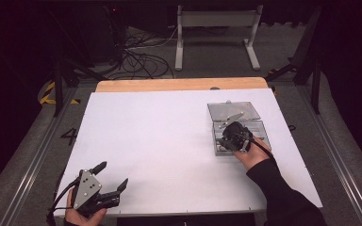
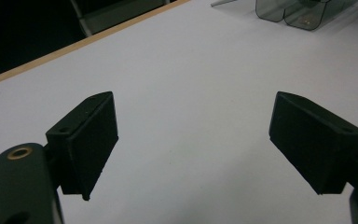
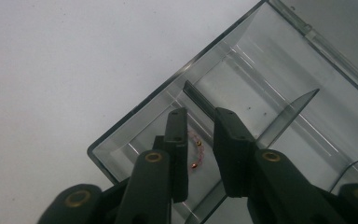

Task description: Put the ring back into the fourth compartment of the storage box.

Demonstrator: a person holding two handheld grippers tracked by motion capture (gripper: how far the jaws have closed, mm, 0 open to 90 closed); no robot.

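A clear plastic compartment box point(image 1: 259, 128) lies on the right of the white table point(image 1: 160, 141), its lid point(image 1: 233, 110) folded open toward the back. My right gripper point(image 1: 225, 140) reaches down into a front compartment of the box point(image 3: 121, 135). Its jaws stand a narrow gap apart, and my right gripper point(image 3: 200, 114) is open around a small string of pink beads point(image 3: 196, 150) on the box floor. The beads lie close to the left jaw and clear of the other. My left gripper point(image 1: 113, 175) rests at the near left corner, wide open with nothing between its fingers point(image 2: 88, 140).
Thin dividers point(image 3: 286, 114) split the box into compartments. The box point(image 2: 298, 11) also appears far off in the left gripper view. A wooden strip point(image 1: 181, 84) borders the table's far edge. Behind it are cables point(image 1: 141, 56) and a white stand point(image 1: 217, 35) on the floor.
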